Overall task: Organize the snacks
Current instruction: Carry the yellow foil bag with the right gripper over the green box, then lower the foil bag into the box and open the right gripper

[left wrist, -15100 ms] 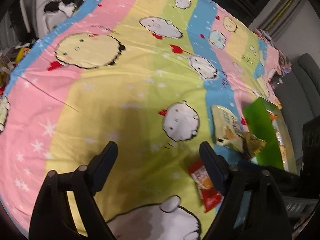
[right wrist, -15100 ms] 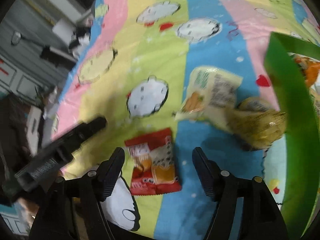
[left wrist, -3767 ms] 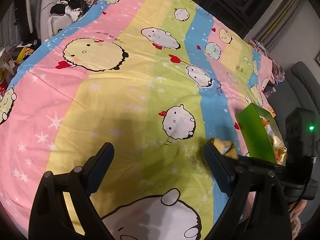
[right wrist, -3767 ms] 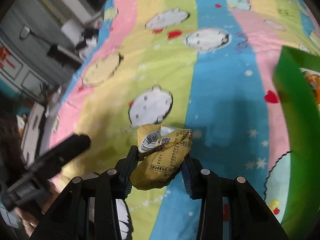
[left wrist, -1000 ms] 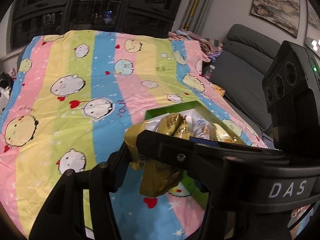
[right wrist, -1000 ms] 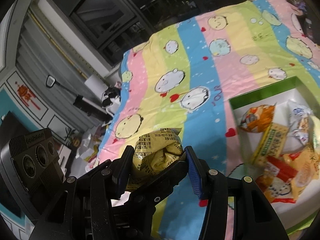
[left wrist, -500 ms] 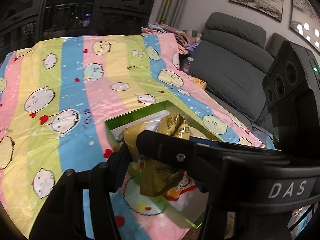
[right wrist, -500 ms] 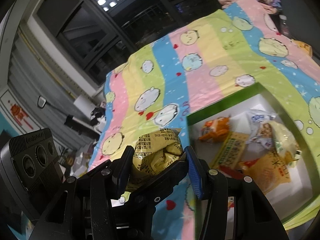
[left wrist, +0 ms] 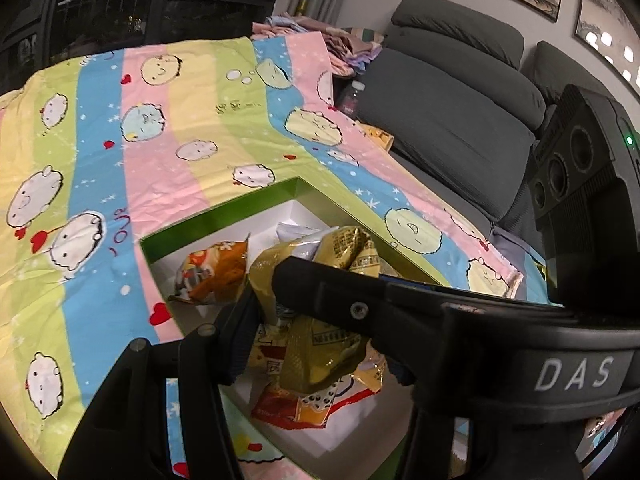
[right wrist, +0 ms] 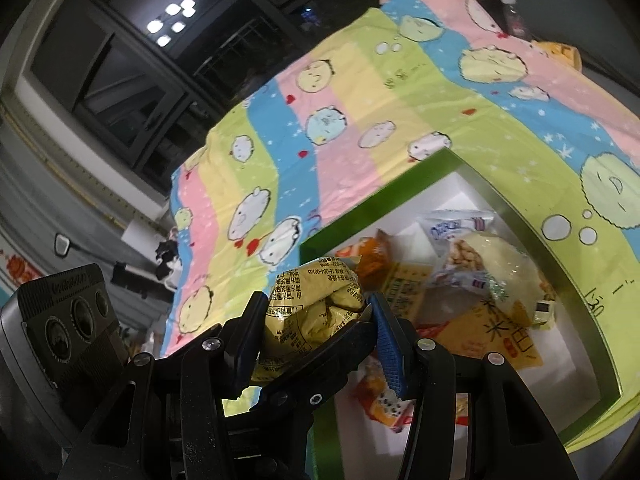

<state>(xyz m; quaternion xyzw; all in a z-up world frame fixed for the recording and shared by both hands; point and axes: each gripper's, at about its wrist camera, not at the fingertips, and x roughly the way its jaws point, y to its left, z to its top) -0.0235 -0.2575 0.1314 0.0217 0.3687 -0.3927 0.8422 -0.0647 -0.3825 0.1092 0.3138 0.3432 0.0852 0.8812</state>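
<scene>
Both claws clamp one crinkled, gold foil snack packet (right wrist: 316, 312): the right gripper (right wrist: 316, 320) squeezes it between its ribbed pads, and the left gripper (left wrist: 304, 320) pinches the same packet, the two black frames crossing each other. It hangs above the near corner of the green box (left wrist: 224, 210), a shallow rectangular carton with a white inside, which holds an orange pouch (left wrist: 212, 268), a yellow flat packet (right wrist: 404, 284) and a clear bag of nuts (right wrist: 484, 260). A second ago the packet was over the striped cartoon bedsheet (left wrist: 168, 148), short of the box; now the box lies beneath it. Bare white floor shows at the box's far corner. A grey sofa (left wrist: 448, 112) borders the sheet's right edge.
</scene>
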